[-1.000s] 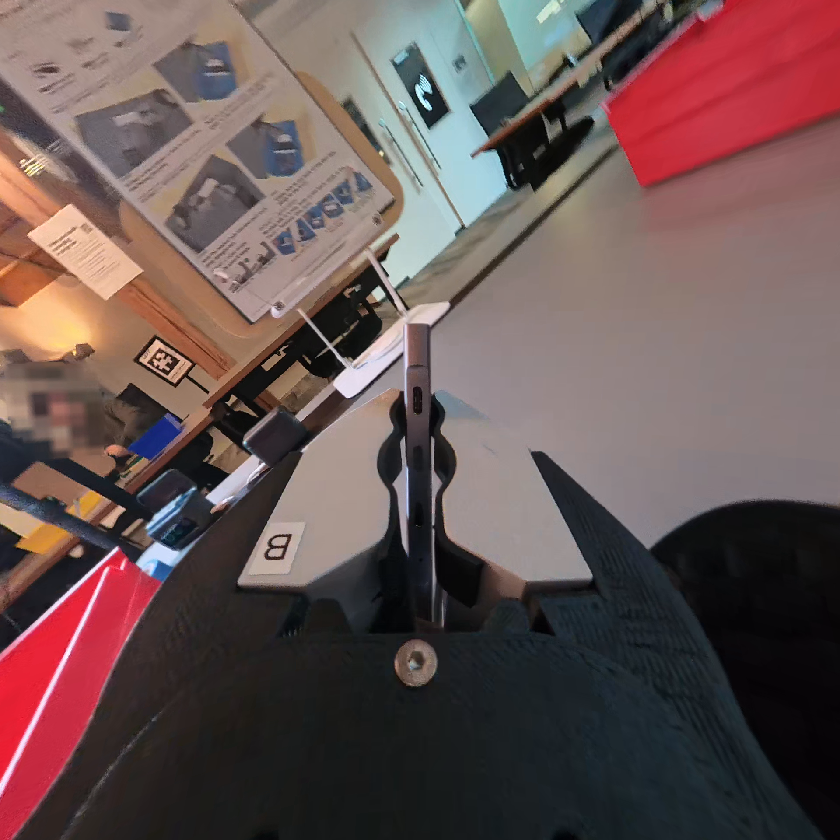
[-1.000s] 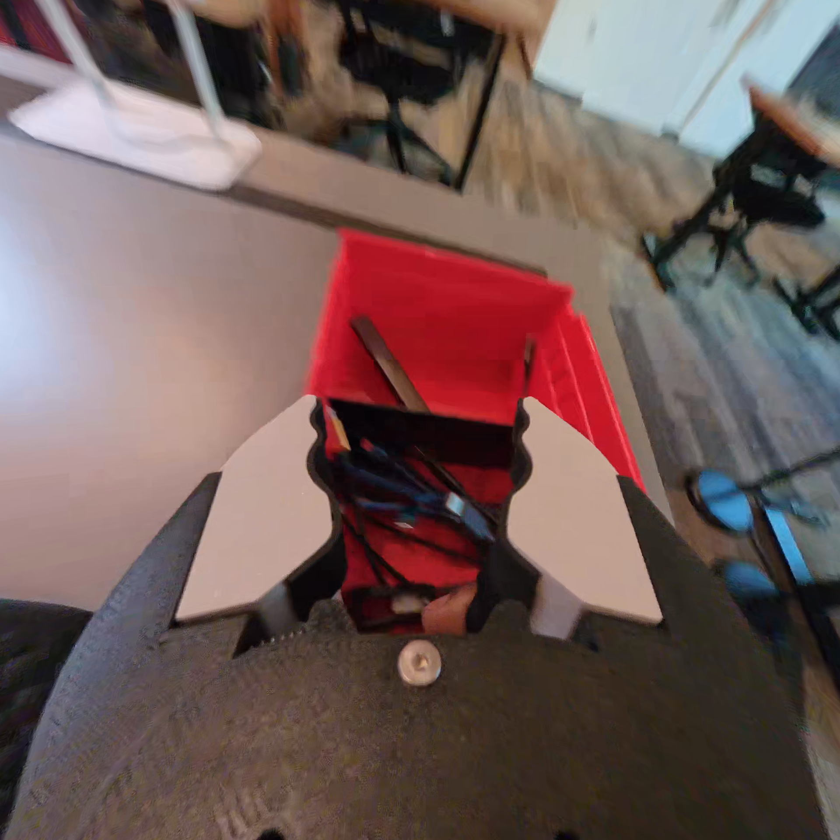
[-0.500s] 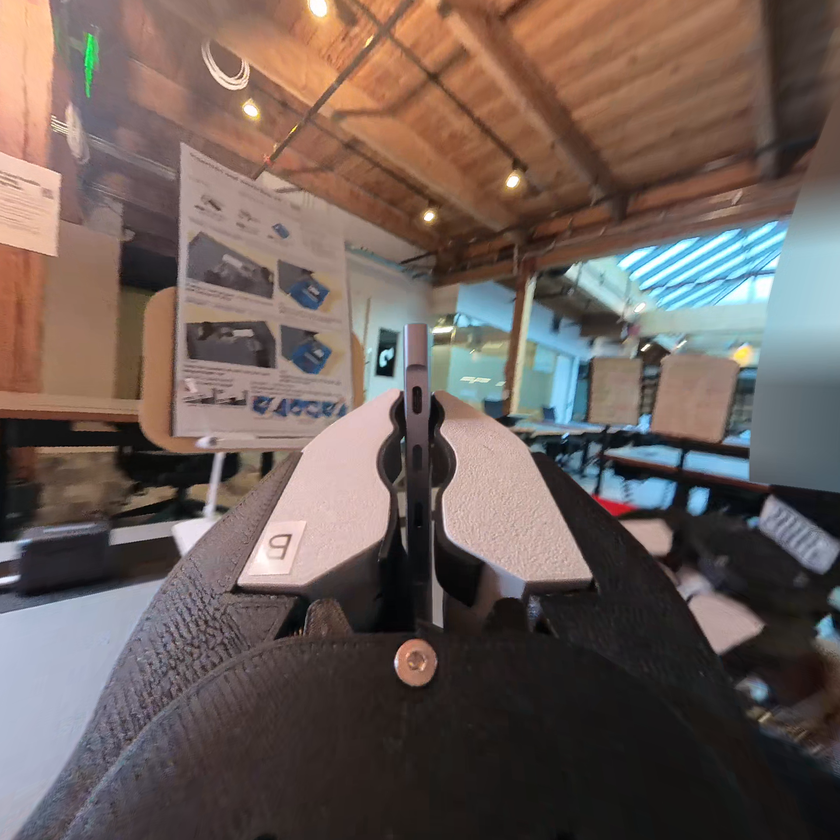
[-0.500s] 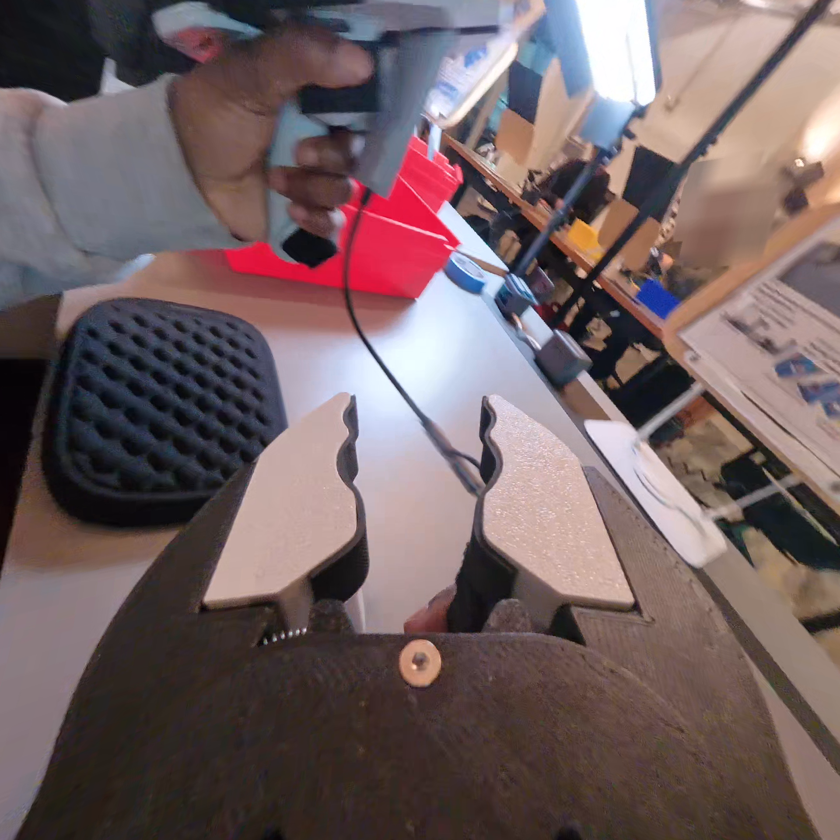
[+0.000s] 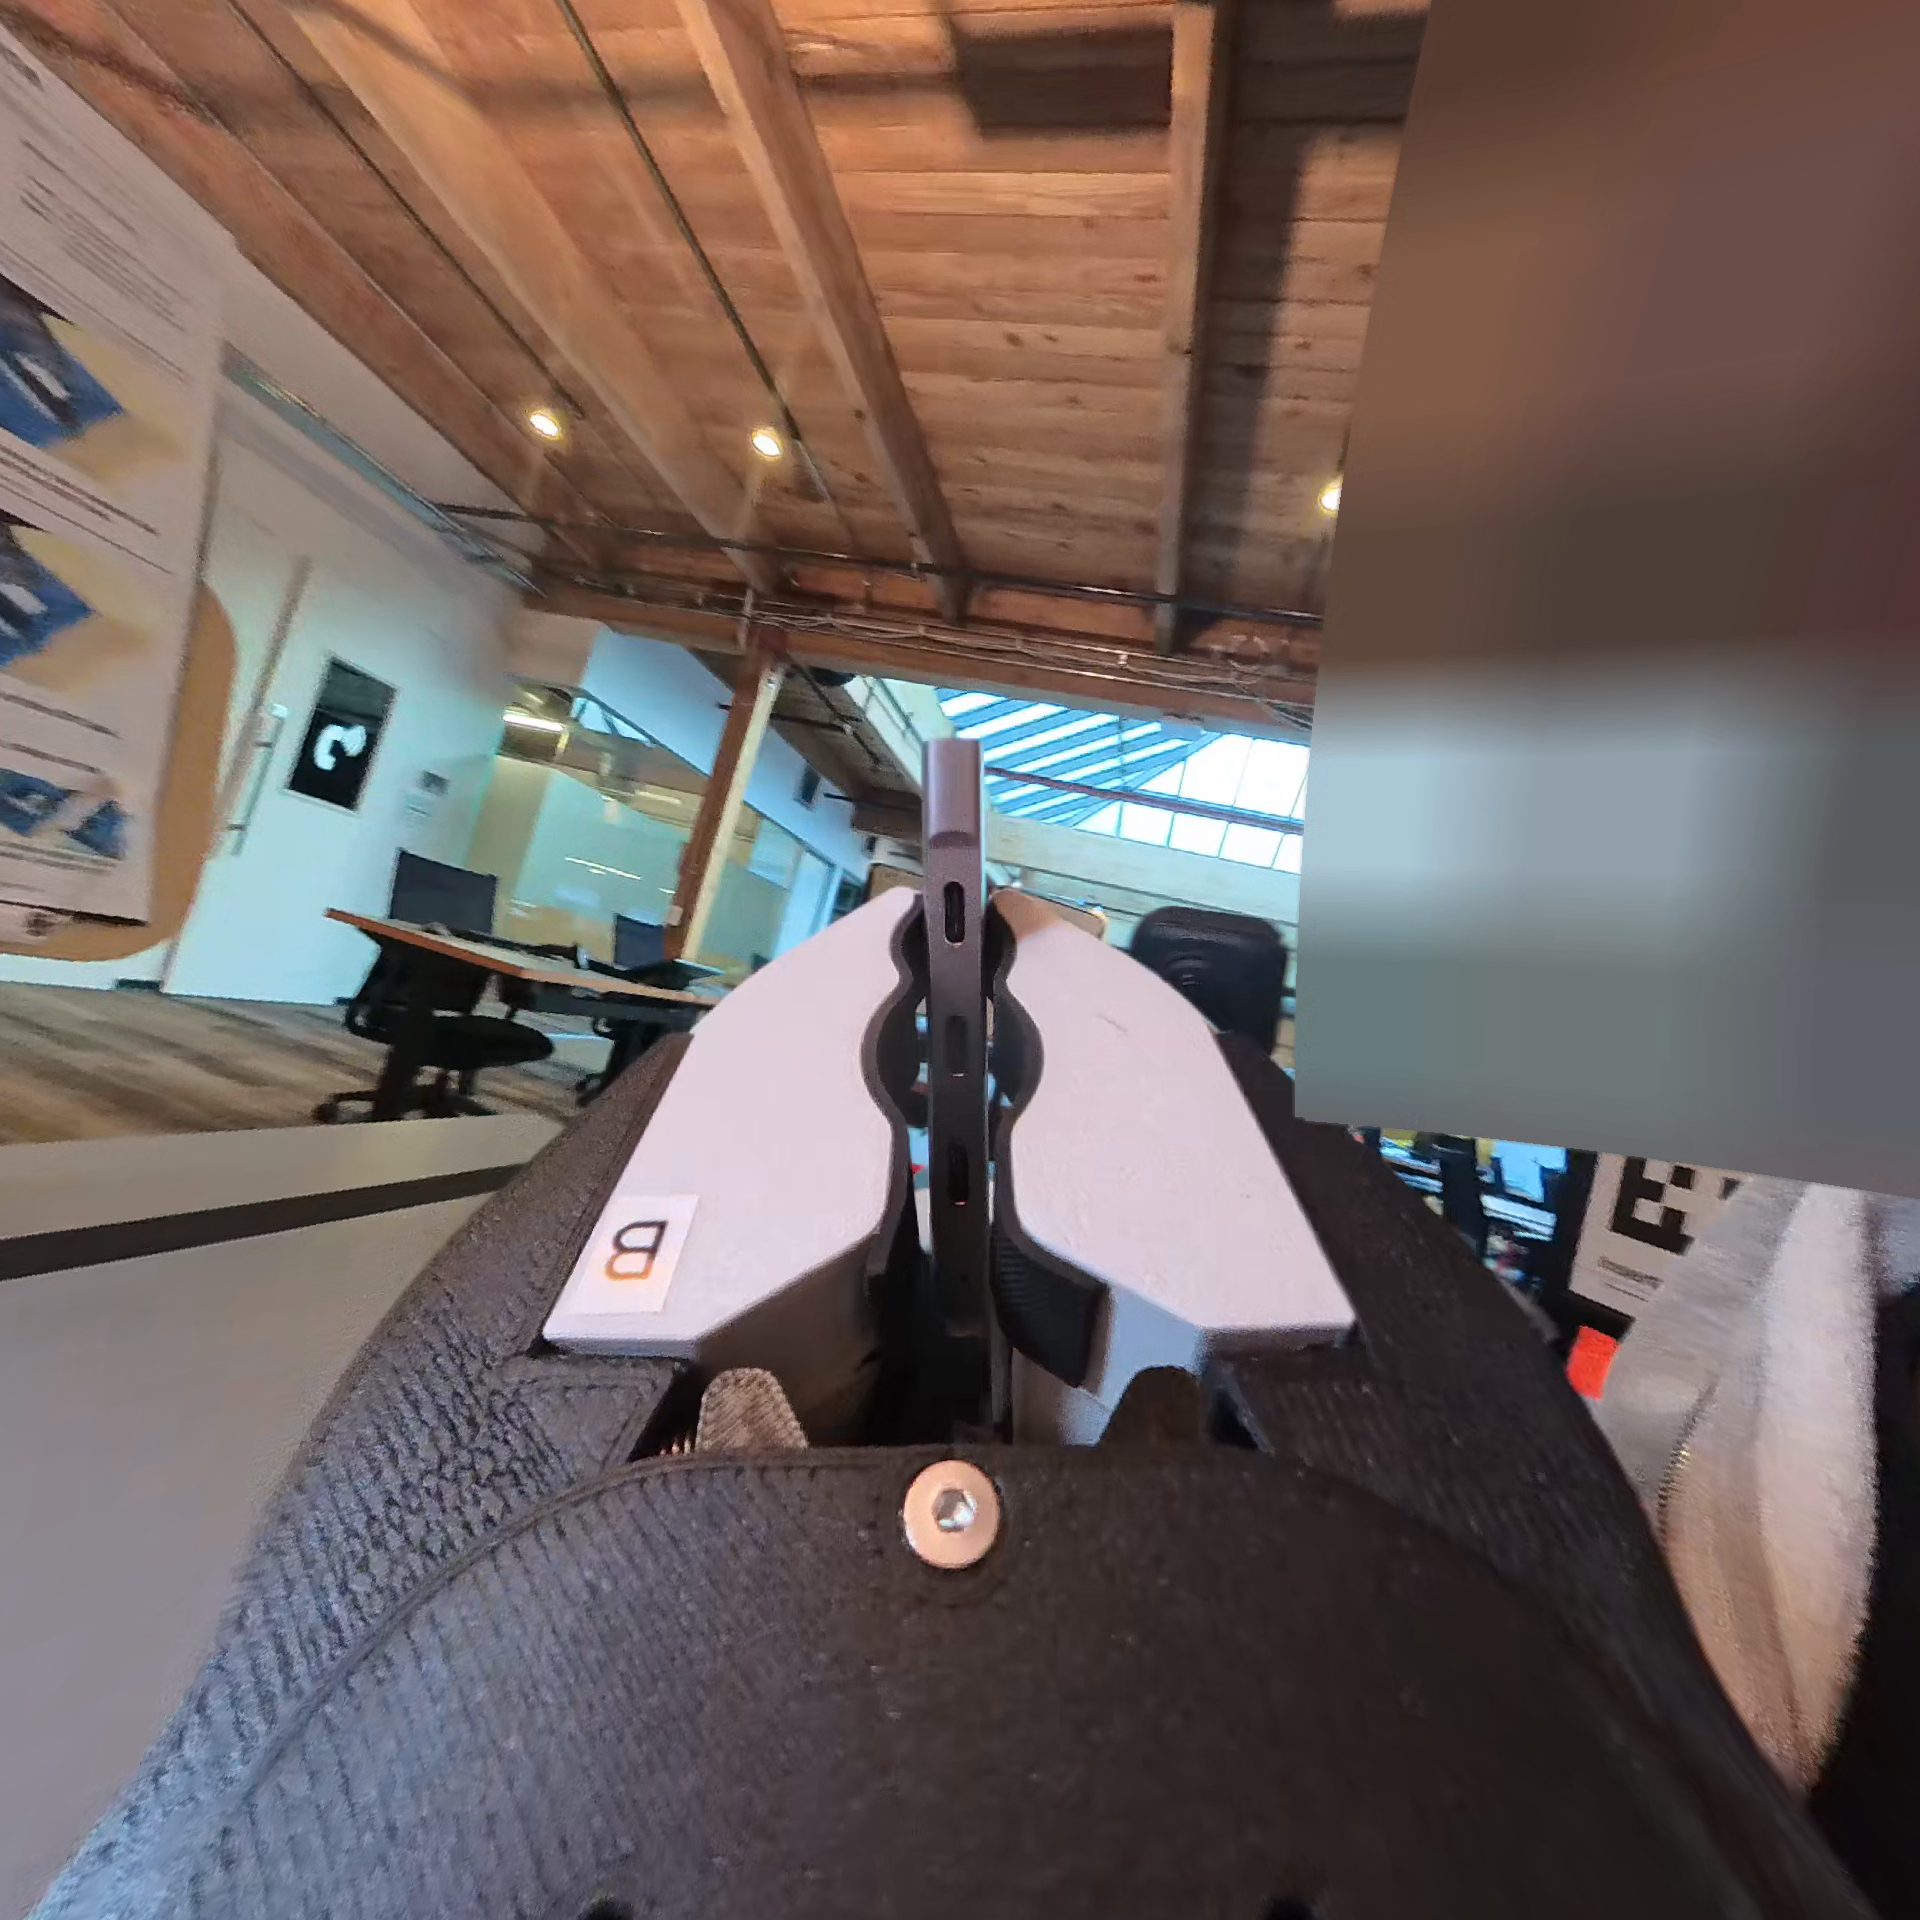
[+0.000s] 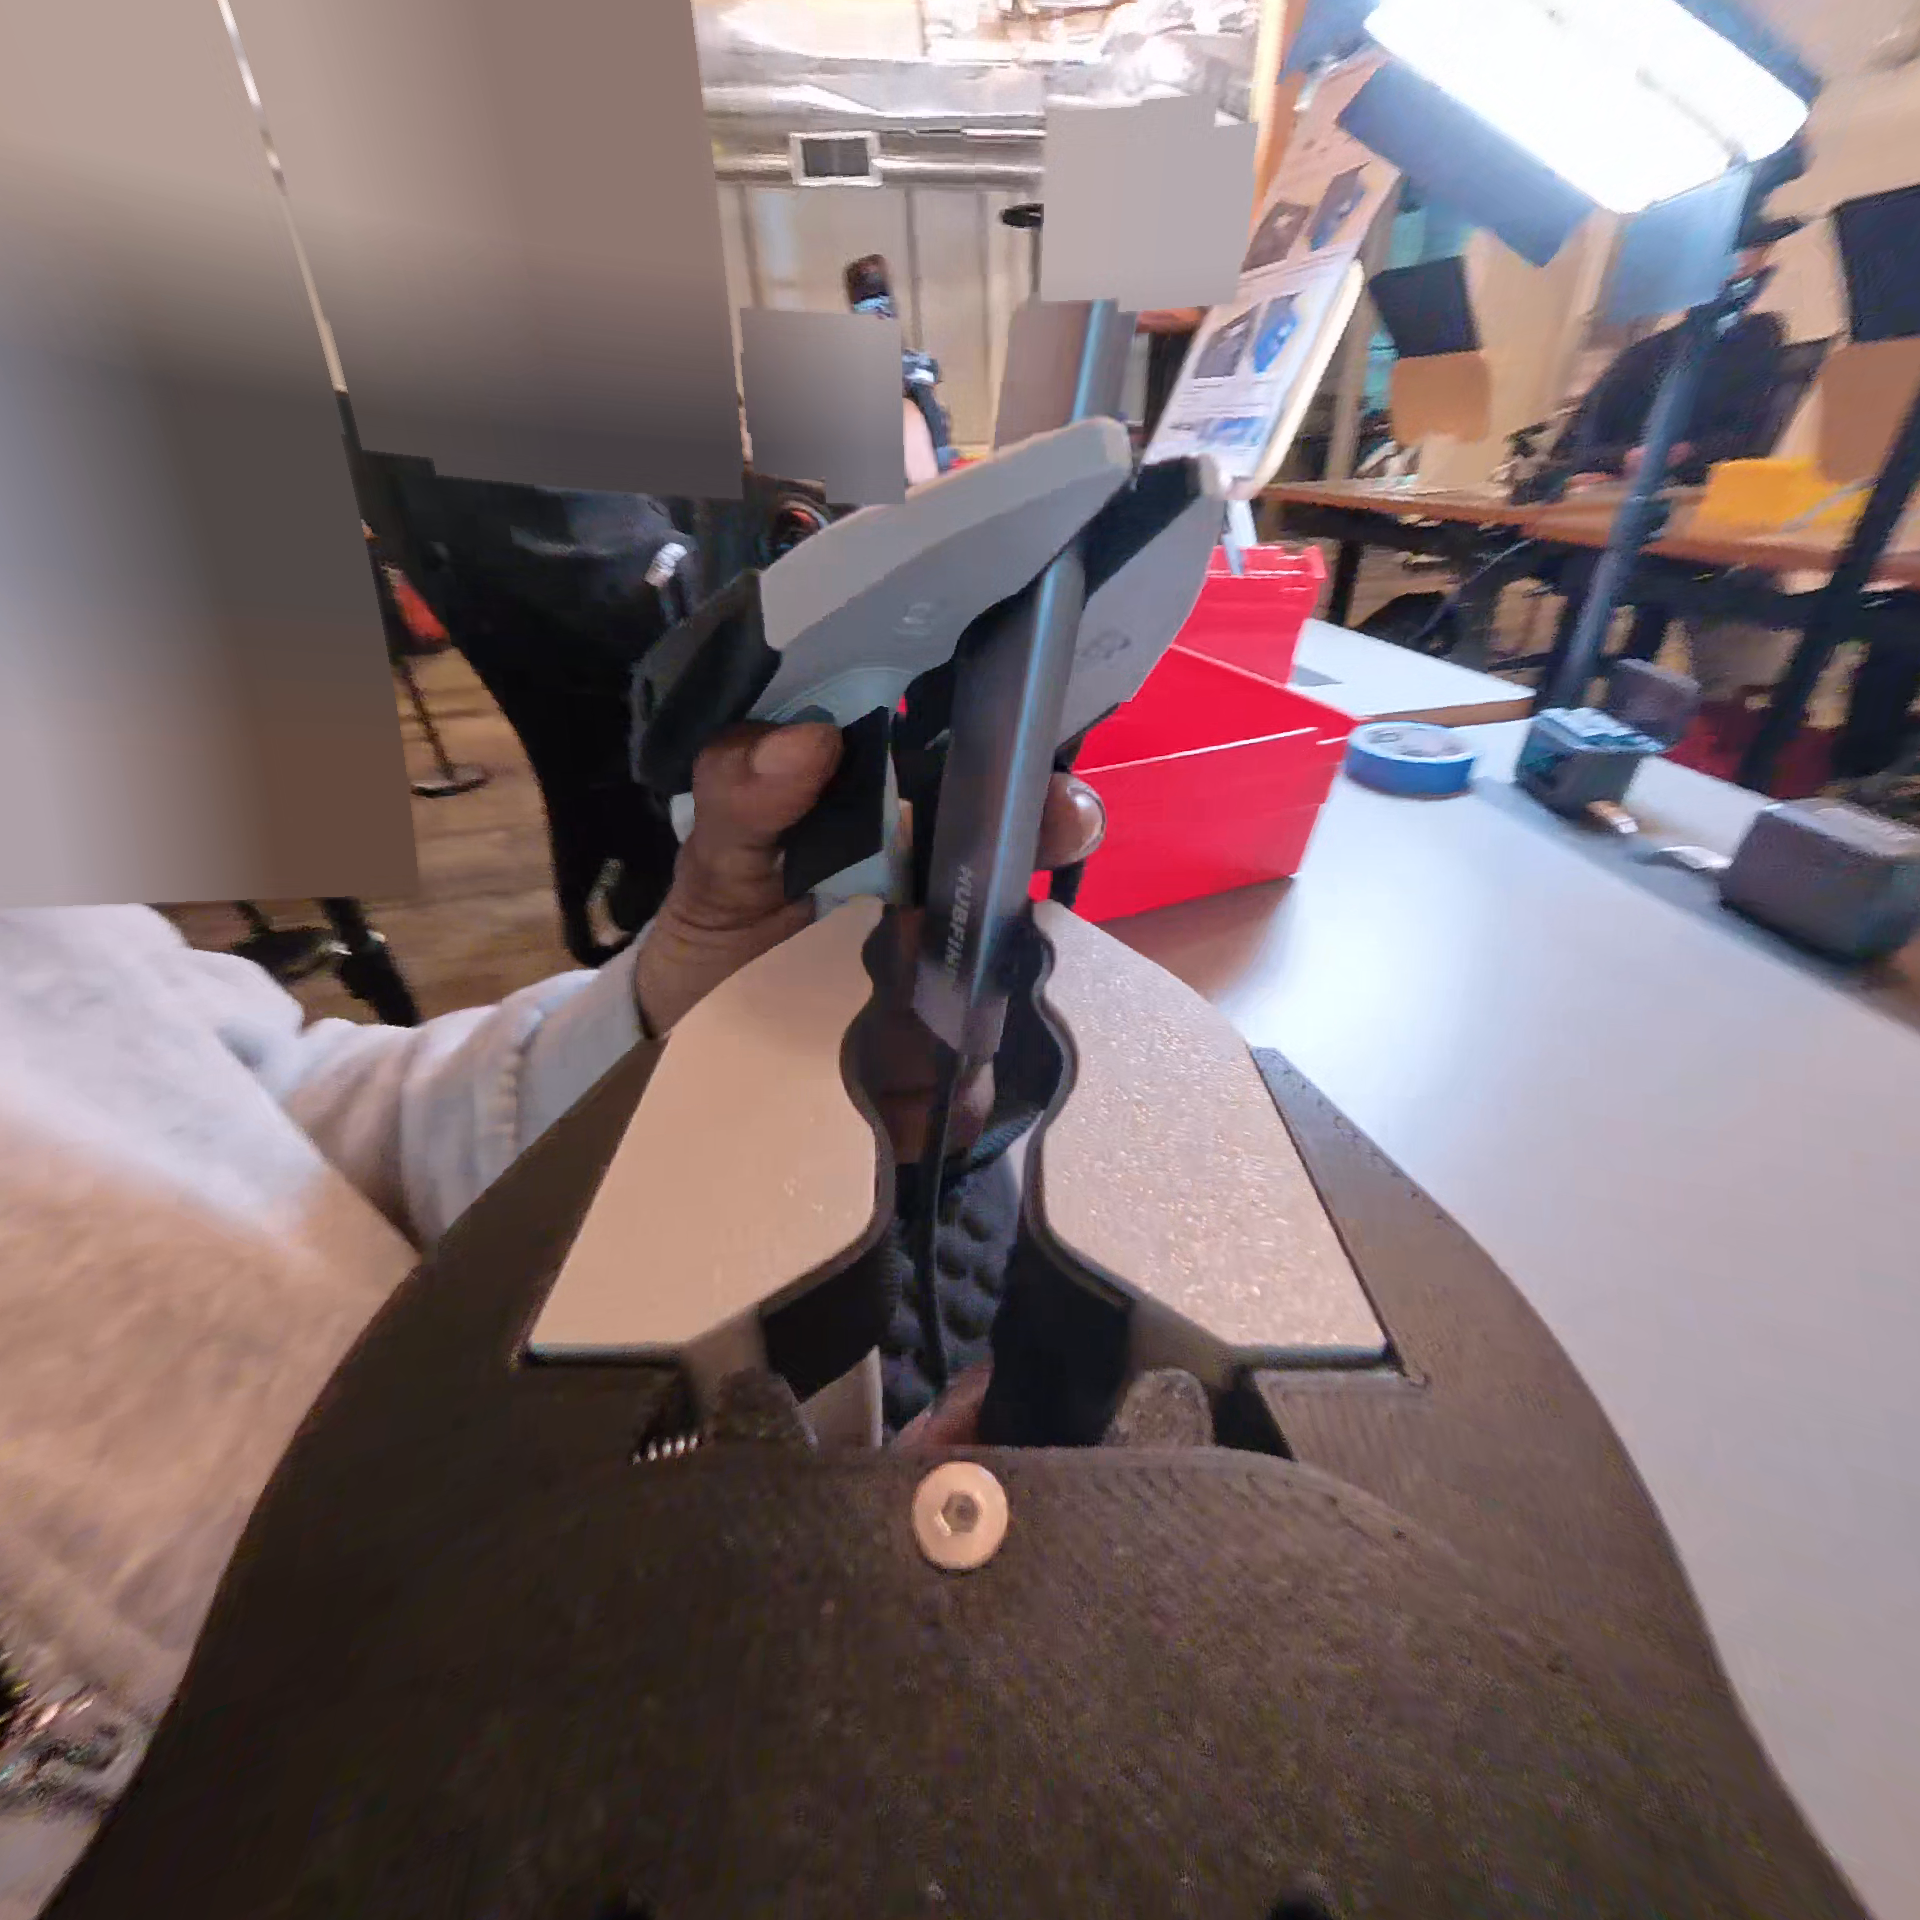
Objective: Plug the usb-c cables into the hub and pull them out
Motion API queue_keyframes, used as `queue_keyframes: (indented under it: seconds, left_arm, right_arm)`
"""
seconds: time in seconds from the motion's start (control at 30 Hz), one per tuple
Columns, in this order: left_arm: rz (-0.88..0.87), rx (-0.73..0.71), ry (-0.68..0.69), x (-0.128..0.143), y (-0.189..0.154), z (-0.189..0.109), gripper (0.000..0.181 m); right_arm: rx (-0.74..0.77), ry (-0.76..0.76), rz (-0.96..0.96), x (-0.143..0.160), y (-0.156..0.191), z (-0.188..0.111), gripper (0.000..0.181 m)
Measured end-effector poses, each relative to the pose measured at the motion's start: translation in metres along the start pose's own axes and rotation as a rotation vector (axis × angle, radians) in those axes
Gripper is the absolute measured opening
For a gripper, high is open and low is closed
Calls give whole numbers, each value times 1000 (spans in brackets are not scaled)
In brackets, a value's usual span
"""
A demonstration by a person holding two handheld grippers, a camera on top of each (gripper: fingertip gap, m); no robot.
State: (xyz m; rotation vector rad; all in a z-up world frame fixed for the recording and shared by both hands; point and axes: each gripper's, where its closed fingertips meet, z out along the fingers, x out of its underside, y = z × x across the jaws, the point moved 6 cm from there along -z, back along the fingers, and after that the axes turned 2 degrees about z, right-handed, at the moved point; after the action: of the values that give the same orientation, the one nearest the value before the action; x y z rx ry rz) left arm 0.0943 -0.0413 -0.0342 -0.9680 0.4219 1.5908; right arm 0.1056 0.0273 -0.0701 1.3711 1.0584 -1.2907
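My left gripper (image 5: 951,914) is shut on the grey hub (image 5: 958,997), held edge-on and upright so its row of USB-C ports faces the camera. In the right wrist view a hand (image 6: 748,831) holds that left gripper (image 6: 1101,488) with the hub (image 6: 1003,748) slanting down out of it. My right gripper (image 6: 956,920) is just below it, jaws a narrow gap apart. The hub's lower end sits between the fingertips, and a thin black cable (image 6: 940,1195) hangs from it down the gap. I see neither finger pressing on them.
The grey table (image 6: 1558,1143) carries red bins (image 6: 1195,790), a blue tape roll (image 6: 1408,756), small black boxes (image 6: 1579,758) and a grey box (image 6: 1829,883). A black dimpled pad (image 6: 961,1278) lies under my right gripper. A pale sleeve (image 6: 208,1195) is at the left.
My right gripper swung from the red bin of cables round to the left gripper, and its jaws narrowed around the hub's lower end. My left gripper tilted up, still holding the hub.
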Motion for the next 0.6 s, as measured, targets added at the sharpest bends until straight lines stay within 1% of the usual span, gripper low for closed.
queue_keyframes:
  seconds: [0.03, 0.07, 0.17, 0.2, 0.3, 0.37, 0.43, 0.53, 0.57, 0.6]
  left_arm:
    - [-15, 20, -6, 1, -1, 0, 9]
    - [-28, 41, -8, 1, -3, 1, 9]
    - [7, 40, 17, 4, -4, 1, 13]
    - [26, 17, 26, 4, -2, 0, 16]
    - [92, -97, 52, 6, 11, -8, 39]
    - [165, -193, 78, 9, 22, -17, 55]
    - [230, -284, 109, 15, 33, -27, 63]
    - [294, -360, 136, 28, 44, -41, 66]
    - [310, -380, 142, 33, 47, -45, 66]
    - [322, -397, 149, 37, 49, -48, 65]
  right_arm:
    - [-23, -15, 25, 0, -1, -2, 15]
    - [-45, -29, 42, 0, -1, -5, 13]
    - [-33, -39, 51, 1, -8, -16, 8]
    - [0, -36, 29, 0, -11, -22, 8]
    - [100, -43, -41, -10, -24, -46, 8]
    - [181, -65, -112, -26, -36, -68, 9]
    - [231, -115, -190, -52, -47, -92, 9]
    - [228, -199, -279, -99, -60, -127, 9]
    - [219, -205, -309, -113, -67, -137, 9]
    - [203, -179, -335, -123, -75, -146, 9]
